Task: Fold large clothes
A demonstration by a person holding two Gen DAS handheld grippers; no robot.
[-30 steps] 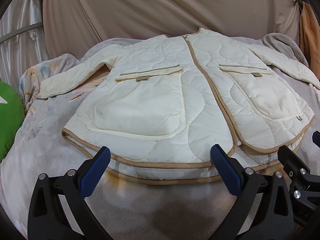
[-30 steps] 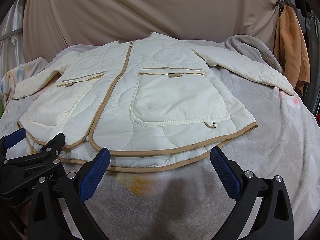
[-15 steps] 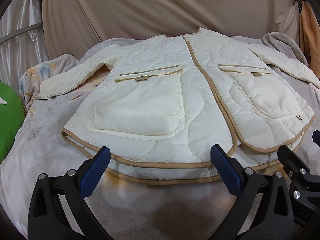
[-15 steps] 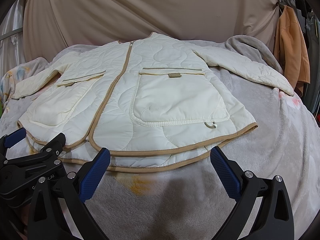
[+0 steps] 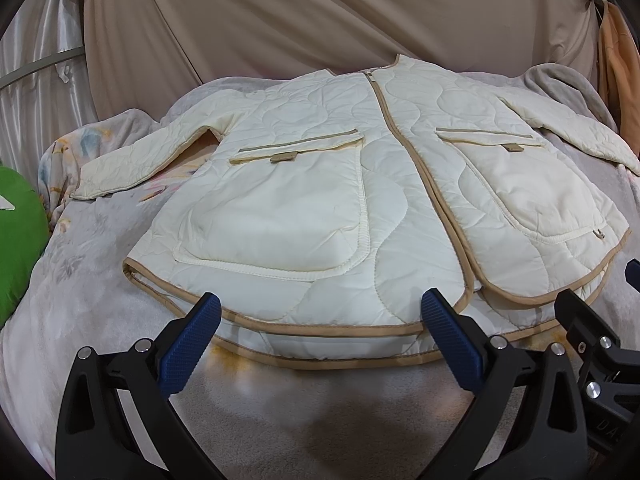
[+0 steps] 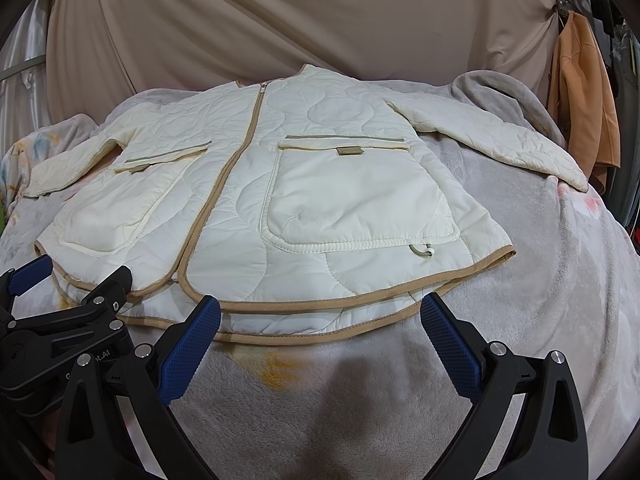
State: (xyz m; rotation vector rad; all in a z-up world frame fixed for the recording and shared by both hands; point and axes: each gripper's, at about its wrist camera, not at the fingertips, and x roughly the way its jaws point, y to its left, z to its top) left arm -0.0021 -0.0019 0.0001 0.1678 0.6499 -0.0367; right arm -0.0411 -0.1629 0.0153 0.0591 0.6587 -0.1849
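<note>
A cream quilted jacket (image 5: 360, 200) with tan trim lies flat, front up and zipped, on a grey blanket; it also shows in the right wrist view (image 6: 320, 200). Both sleeves are spread out to the sides. My left gripper (image 5: 320, 320) is open and empty, just short of the hem's left half. My right gripper (image 6: 320, 316) is open and empty, just short of the hem's right half. Each gripper shows at the edge of the other's view.
The grey blanket (image 6: 540, 280) covers a bed. A green cushion (image 5: 18, 240) lies at the far left. An orange garment (image 6: 584, 100) hangs at the right. A beige curtain (image 5: 320, 12) hangs behind.
</note>
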